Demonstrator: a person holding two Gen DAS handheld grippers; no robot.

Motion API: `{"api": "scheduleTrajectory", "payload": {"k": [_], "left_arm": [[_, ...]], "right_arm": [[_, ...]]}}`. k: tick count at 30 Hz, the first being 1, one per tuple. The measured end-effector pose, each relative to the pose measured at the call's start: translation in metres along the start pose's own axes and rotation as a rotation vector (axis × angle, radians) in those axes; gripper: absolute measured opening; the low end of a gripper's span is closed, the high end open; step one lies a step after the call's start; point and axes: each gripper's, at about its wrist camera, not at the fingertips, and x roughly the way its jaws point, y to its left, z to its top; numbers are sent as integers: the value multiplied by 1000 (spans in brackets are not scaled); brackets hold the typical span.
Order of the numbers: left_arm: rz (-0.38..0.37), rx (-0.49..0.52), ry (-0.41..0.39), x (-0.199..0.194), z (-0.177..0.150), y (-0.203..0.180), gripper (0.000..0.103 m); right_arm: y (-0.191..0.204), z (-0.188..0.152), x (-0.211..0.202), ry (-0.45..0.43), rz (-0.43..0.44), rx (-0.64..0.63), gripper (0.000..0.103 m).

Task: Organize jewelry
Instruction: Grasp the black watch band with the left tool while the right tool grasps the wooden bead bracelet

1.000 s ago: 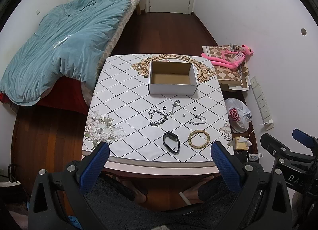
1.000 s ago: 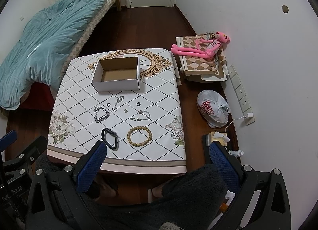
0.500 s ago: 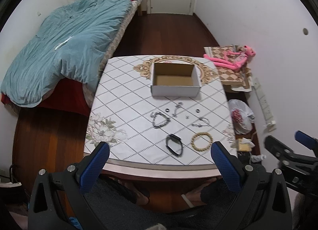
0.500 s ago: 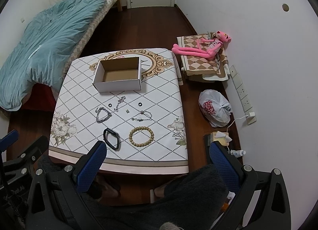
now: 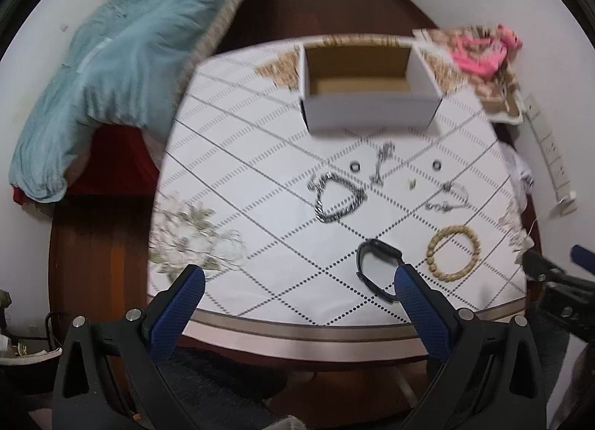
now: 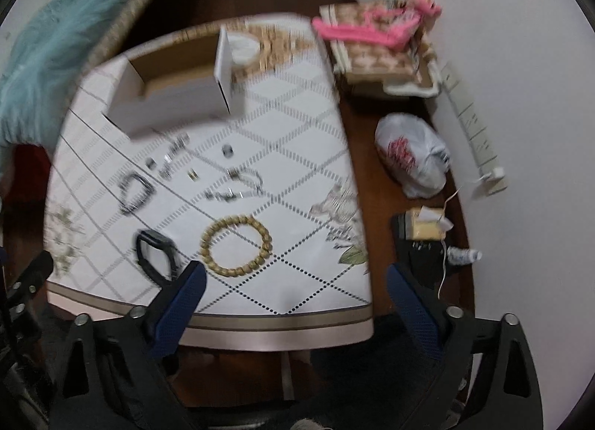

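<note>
The jewelry lay spread on the table point(image 5: 260, 154) in front of an open white cardboard box point(image 5: 368, 110), which sat toward the far edge with its brown inside bare. Just in front of the box were two small dark rings point(image 5: 356, 166), one to each side of a thin silver chain piece point(image 5: 383, 162), and a tiny metal bit lay a little nearer between them. Farther from the box, on its left side, a heavy silver chain bracelet point(image 5: 338, 197) lay in a loop, and on its right side a finer silver bracelet point(image 5: 448, 197) lay loosely. Farthest from the box, close to the near edge of the table, a black band point(image 5: 375, 262) and a wooden bead bracelet point(image 5: 453, 252) lay side by side, apart from each other, the beads on the right. The left gripper point(image 5: 297, 283) hung over the near edge with its blue-padded fingers wide apart and nothing between them; its right finger overlapped the black band in the view, though contact could not be told. The right gripper point(image 6: 295, 283) hung likewise, fingers spread and holding nothing, its left finger near the black band point(image 6: 156, 253) and the bead bracelet point(image 6: 235, 246). Right of the table, a pink plush toy point(image 6: 375, 26) lay on a checkered cushion and a white plastic bag point(image 6: 412, 158) sat on the wooden floor; a blue quilt point(image 5: 111, 73) covered the bed left of the box.
</note>
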Motion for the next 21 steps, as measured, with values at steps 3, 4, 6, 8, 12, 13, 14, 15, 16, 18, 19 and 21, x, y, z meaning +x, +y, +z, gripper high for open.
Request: {"api": "scheduleTrajectory", "payload": {"k": [3, 4, 6, 8, 12, 13, 14, 15, 16, 18, 19, 21], "left_arm": [[-8, 8, 46, 26, 0, -8, 103], [-8, 10, 57, 32, -1, -10, 103], [-32, 13, 94, 49, -2, -17, 103], [-61, 14, 131, 60, -3, -21, 99], [-150, -11, 224, 87, -10, -31, 75], [-161, -21, 240, 92, -11, -32, 70], [-182, -33, 255, 97, -12, -33, 69], [-201, -45, 265, 102, -13, -34, 69], [-209, -52, 271, 105, -13, -35, 69], [-232, -67, 283, 111, -15, -36, 61], [-237, -71, 289, 114, -16, -36, 48], [-229, -62, 275, 116, -17, -38, 34]], "right_arm": [[3, -3, 43, 62, 13, 6, 88], [5, -5, 52, 74, 13, 7, 86], [7, -6, 71, 100, 21, 11, 82], [7, -8, 84, 118, 29, 19, 81], [6, -11, 96, 133, 41, 25, 80], [5, -11, 98, 137, 42, 27, 80], [3, -12, 100, 139, 45, 32, 80], [2, -11, 101, 141, 47, 36, 80], [0, -10, 103, 143, 50, 40, 80], [-3, -9, 104, 140, 51, 48, 80], [-5, -8, 106, 140, 53, 52, 80], [-9, -6, 107, 139, 62, 63, 80]]}}
